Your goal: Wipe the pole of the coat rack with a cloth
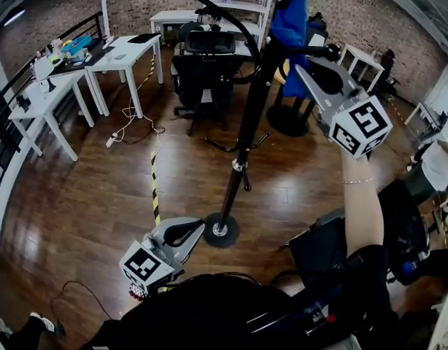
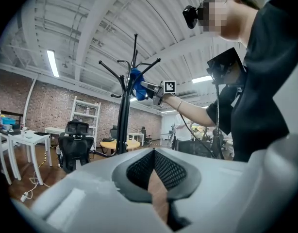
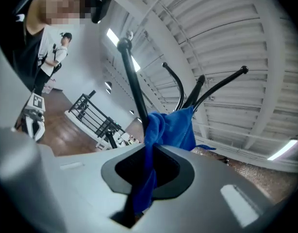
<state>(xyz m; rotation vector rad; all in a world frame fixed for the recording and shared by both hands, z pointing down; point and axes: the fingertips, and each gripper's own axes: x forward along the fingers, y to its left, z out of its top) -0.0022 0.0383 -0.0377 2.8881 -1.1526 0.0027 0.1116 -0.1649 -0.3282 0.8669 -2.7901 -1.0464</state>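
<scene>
Dark wooden floor (image 1: 85, 195), brick walls, white worktops (image 1: 125, 53) at back. Black coat rack pole (image 1: 242, 133) upright on round base (image 1: 221, 230), mid-floor. Blue cloth (image 1: 291, 20) bunched against pole near hooks, clamped in right tool (image 1: 311, 68). Left tool (image 1: 182, 233) low beside base, jaws together, empty. Black-white square marker on each tool's cube.

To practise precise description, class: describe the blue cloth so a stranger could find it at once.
Find the tall black coat rack in the middle of the wooden floor. Near its top, by the curved hooks, the right gripper holds the cloth between its fingers. It is the only bright blue, soft thing among black metal.
</scene>
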